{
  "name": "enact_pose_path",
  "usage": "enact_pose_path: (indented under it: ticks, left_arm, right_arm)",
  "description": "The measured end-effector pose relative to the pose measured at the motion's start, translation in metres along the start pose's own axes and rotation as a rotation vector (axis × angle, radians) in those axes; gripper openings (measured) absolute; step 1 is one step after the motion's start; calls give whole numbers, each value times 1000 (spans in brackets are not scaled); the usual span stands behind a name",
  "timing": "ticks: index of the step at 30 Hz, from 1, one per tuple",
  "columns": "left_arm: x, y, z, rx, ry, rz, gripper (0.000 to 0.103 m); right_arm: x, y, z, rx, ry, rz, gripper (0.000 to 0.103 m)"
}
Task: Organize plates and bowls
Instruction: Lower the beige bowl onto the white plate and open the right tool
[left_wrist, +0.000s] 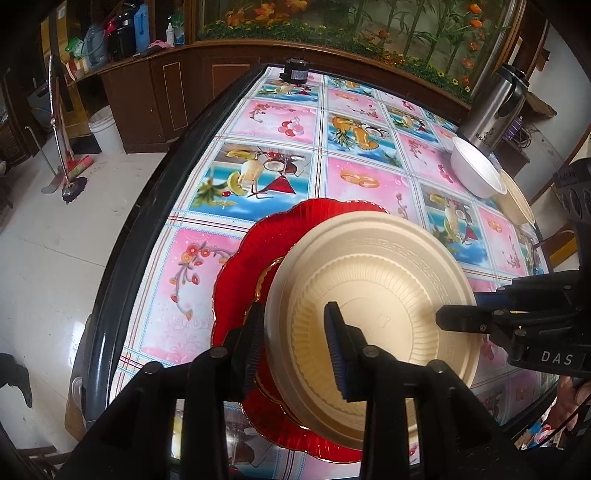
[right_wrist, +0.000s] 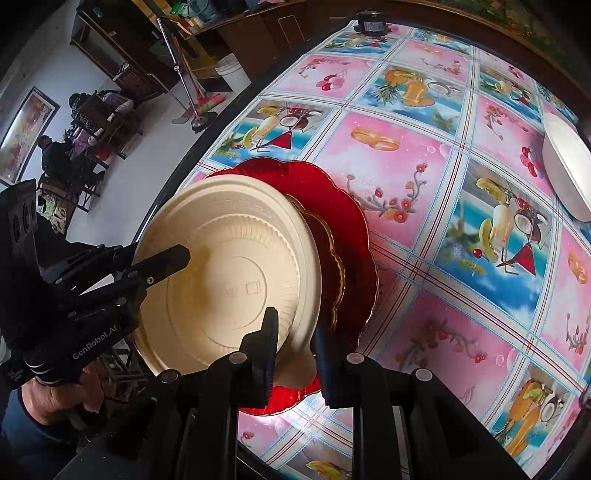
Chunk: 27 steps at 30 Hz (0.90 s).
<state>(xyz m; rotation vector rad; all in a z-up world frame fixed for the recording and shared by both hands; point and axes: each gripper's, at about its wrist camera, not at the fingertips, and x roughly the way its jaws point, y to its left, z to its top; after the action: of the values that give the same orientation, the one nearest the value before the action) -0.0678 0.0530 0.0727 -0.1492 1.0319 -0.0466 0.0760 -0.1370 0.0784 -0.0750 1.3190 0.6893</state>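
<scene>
A cream plastic plate is held tilted above red scalloped plates stacked on the table. My left gripper is shut on the cream plate's near rim, one finger under, one inside. My right gripper is shut on the opposite rim of the same plate, over the red plates. The right gripper also shows in the left wrist view, and the left gripper in the right wrist view. A white bowl and a cream plate sit at the far right.
The table has a bright fruit-pattern cloth and a dark rim. A steel thermos stands behind the white bowl. A small black device sits at the far edge. Brooms and a white bucket stand on the floor left.
</scene>
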Motion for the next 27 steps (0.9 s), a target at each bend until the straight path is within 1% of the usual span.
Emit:
enact_pose_path:
  ticks: [3,5,10,14,20,24,27]
  left_arm:
    - [-5,0,1,0,-14,8,45]
    - [-9,1,2,-5,-30,9,49]
    - [-18,4,4,-25,-46,13,52]
    - [-29,2,6,-28,-72,17,60]
    - [-49,-7,14,-8,-125,19,65]
    - [-56,-18,22,8,-138,2,65]
    - [-60,-33,27,41,-145,-19,65]
  right_arm:
    - [-3,1,0,-5,-5,4,21]
    - [-7,3,-1,-14,-13,2,22]
    - [-18,5,-1,-19,-38,15,25]
    - [-28,1,-2,-3,-61,32,26]
    - [-53,-17,-6,47,-113,52,26]
    - [-65,-36,-9,99,-149,65,26]
    - [-74,-56,-12,149,-170,71,26]
